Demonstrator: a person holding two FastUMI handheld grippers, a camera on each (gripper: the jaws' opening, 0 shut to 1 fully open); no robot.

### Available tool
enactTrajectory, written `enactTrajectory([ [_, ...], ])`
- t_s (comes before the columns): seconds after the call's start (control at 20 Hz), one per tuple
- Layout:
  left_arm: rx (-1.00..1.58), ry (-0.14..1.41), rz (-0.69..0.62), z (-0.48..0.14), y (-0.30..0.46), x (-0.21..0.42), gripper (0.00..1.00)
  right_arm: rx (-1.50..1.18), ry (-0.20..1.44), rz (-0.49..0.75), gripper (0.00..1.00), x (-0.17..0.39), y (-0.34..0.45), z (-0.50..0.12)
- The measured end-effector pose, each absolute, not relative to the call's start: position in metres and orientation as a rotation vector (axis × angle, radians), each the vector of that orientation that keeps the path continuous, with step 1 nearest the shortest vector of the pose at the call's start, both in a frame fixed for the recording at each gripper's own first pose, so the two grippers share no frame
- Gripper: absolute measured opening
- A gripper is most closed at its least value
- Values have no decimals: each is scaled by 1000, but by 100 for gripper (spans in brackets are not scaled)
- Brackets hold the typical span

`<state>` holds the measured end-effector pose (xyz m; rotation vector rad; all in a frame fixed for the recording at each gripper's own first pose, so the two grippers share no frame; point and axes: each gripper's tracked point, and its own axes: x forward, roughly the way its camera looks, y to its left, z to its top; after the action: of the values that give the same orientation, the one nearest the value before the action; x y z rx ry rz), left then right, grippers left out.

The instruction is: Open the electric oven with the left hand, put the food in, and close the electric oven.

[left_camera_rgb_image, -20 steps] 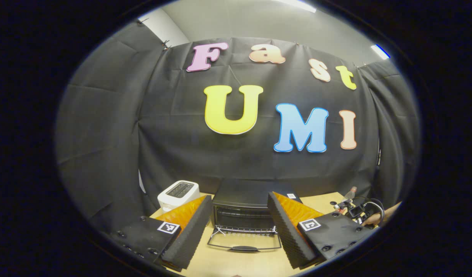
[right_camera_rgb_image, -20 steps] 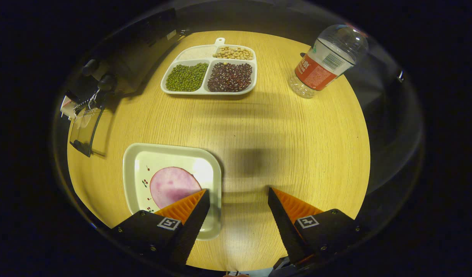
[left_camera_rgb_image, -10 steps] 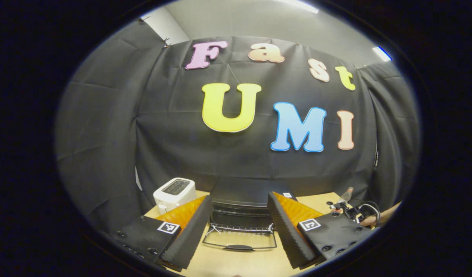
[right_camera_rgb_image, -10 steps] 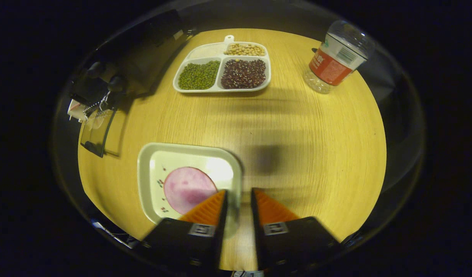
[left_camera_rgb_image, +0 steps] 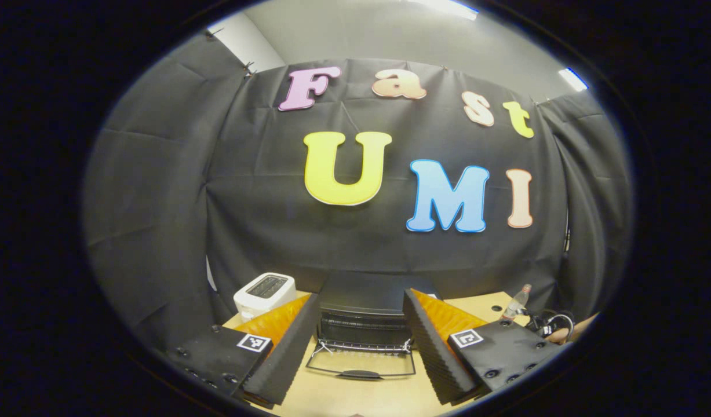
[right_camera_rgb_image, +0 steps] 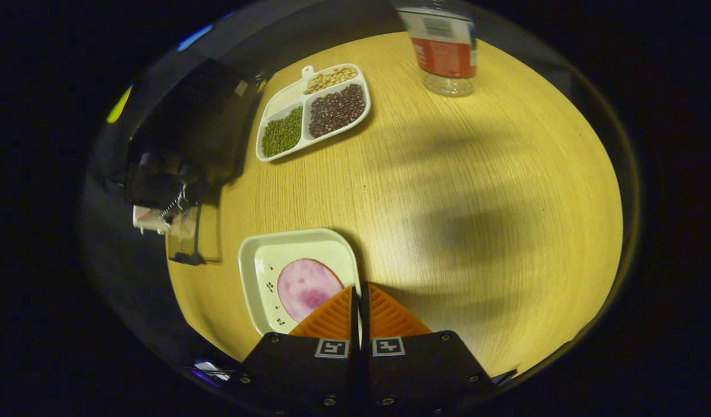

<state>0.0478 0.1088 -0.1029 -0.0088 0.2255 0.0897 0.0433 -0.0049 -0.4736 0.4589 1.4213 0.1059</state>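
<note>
Right tool (right_camera_rgb_image: 358, 301) is clamped on the rim of the square plate (right_camera_rgb_image: 262, 260) carrying the pink food slice (right_camera_rgb_image: 306, 286), on the counter (right_camera_rgb_image: 448, 191). Left tool (left_camera_rgb_image: 358, 330) is spread wide, facing the electric oven (left_camera_rgb_image: 364, 307), door (left_camera_rgb_image: 361, 362) folded down.

A white toaster (left_camera_rgb_image: 265, 292) stands on the table (left_camera_rgb_image: 355, 394) at the lower left of the left gripper view, against the black cloth wall. In the right gripper view, a white divided tray (right_camera_rgb_image: 312, 110) sits in the upper middle, holding green beans, dark red beans, pale yellow beans and something white. A clear plastic bottle (right_camera_rgb_image: 442, 49) with a red label stands at the top edge, well apart from the tray on the bare yellow wood.
</note>
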Motion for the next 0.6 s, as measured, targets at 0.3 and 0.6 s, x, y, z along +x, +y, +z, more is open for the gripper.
enactTrajectory([
  [0.3, 9, 230, 81, -97, 100, 55, 94, 794, 1311, 125, 0, 33, -10, -466],
  [0.6, 53, 224, 63, -88, 92, 60, 97, 1049, 1182, 154, 0, 26, 3, -469],
])
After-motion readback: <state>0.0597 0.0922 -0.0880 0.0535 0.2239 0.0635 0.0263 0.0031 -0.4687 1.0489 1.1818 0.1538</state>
